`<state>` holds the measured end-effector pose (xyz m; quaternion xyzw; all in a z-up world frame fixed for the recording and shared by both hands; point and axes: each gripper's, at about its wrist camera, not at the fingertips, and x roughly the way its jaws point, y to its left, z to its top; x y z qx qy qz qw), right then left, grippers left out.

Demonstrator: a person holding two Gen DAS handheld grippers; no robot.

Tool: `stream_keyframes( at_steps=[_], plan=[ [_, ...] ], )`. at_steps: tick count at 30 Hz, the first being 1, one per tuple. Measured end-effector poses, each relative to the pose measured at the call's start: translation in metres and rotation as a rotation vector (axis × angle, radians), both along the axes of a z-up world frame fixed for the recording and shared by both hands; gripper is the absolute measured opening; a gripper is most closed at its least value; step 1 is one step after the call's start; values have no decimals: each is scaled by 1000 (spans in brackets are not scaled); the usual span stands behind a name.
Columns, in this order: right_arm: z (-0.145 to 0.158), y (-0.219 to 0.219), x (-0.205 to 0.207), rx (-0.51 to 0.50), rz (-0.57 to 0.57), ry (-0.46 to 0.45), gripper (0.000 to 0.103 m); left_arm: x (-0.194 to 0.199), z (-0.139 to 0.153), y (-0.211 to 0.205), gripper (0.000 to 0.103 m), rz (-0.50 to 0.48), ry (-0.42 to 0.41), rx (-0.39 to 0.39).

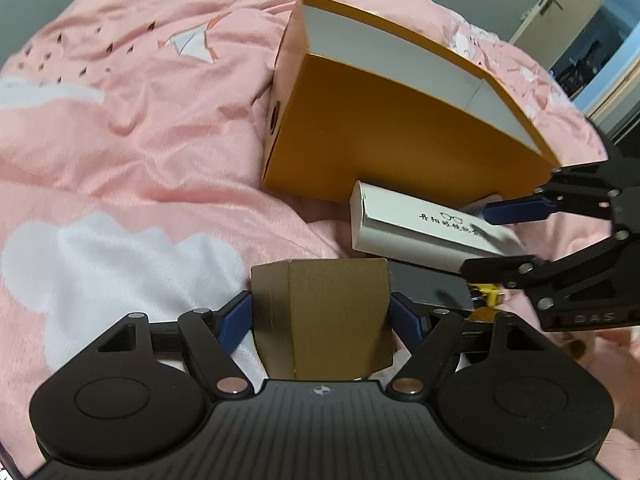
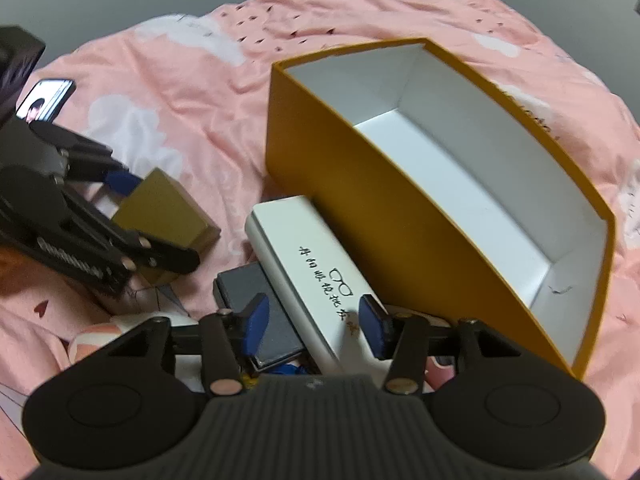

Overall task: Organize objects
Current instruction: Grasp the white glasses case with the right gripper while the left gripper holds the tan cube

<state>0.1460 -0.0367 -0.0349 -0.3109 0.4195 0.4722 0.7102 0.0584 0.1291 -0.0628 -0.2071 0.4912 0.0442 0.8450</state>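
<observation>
An open orange box (image 2: 400,184) with a white inside lies on the pink bedspread; it also shows in the left wrist view (image 1: 400,128). My left gripper (image 1: 320,312) is shut on a small brown cardboard box (image 1: 324,316), also seen from the right (image 2: 168,212). My right gripper (image 2: 316,320) has its blue pads on both sides of a long white box (image 2: 304,268) with black writing and a glasses drawing, next to the orange box; it appears in the left wrist view (image 1: 420,224). A dark grey flat box (image 2: 260,308) lies under the white one.
A phone (image 2: 44,100) with a lit screen lies on the bedspread at the far left. Small yellow and pink-white items (image 2: 96,336) lie near the grippers. A grey wall stands behind the bed, and a door (image 1: 560,4) is at the right.
</observation>
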Motion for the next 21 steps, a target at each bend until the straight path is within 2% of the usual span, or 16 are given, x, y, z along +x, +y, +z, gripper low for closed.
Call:
stream_keyframes(
  at_steps=[3,6,11,16,20,21],
  plan=[
    [-2,6,8,-12,30,13,60,-5,1,11,88,26,-2,-74],
    [-9,13,23,-18,-7,90,60,-12,3,23,88,71,-6,-149],
    [-25,14,46,-7,-113,188,72,-10,-3,30,88,93,21,-167],
    [-32,16,54,10,-139,251,73,-2,-15,32,89,101,30,-190],
    [-29,18,45,-15,-93,258,67,-3,-20,32,89,101,23,-198],
    [-27,19,44,-22,-86,265,66,-3,-20,32,84,101,20,-201]
  ],
)
